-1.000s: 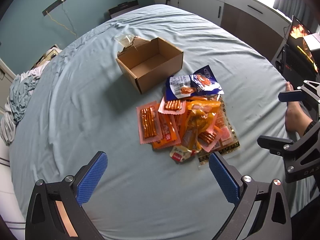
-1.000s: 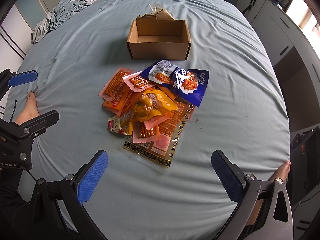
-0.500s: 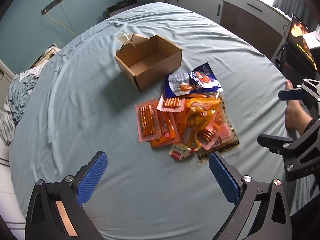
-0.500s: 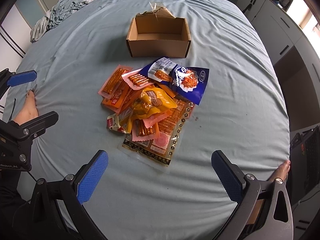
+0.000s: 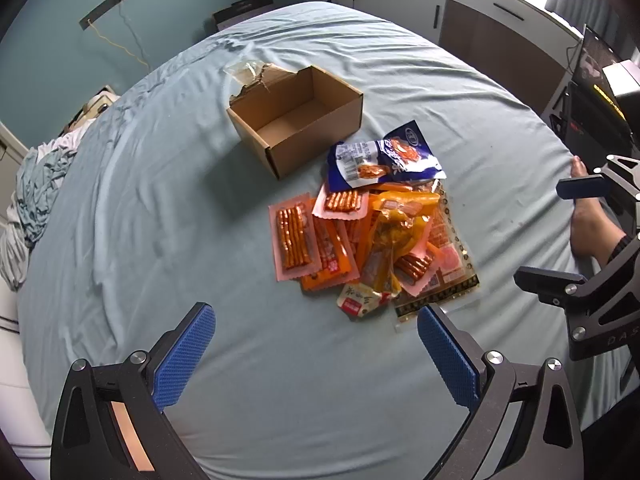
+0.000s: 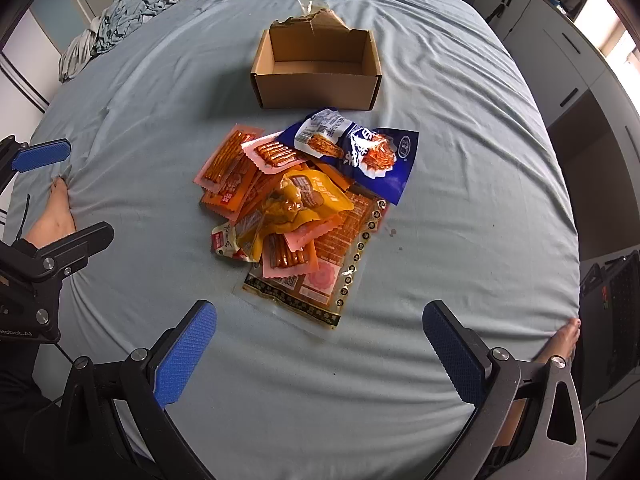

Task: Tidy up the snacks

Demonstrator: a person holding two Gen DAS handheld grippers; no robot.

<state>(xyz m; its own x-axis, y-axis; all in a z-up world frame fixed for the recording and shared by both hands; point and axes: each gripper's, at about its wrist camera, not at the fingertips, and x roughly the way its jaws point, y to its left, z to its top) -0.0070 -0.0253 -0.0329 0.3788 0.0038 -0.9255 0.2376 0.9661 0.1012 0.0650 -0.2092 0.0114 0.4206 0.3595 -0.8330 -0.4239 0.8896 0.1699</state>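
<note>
You have an open brown box [image 6: 316,80] on the blue sheet, upright, nothing inside, one flap torn ragged at its far edge. Just in front of it lies your snack pile [image 6: 296,208]: a blue bag [image 6: 368,152] nearest the box, pink packs of orange sticks [image 5: 294,236] at the left, a crumpled yellow pouch [image 6: 298,204] on top, and a flat clear pack [image 6: 320,284] underneath.

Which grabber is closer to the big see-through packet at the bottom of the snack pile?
Left, I think. The left gripper has one finger beside the clear packet's corner. The right gripper hangs a bit farther back. Both sets of jaws are open.
</note>
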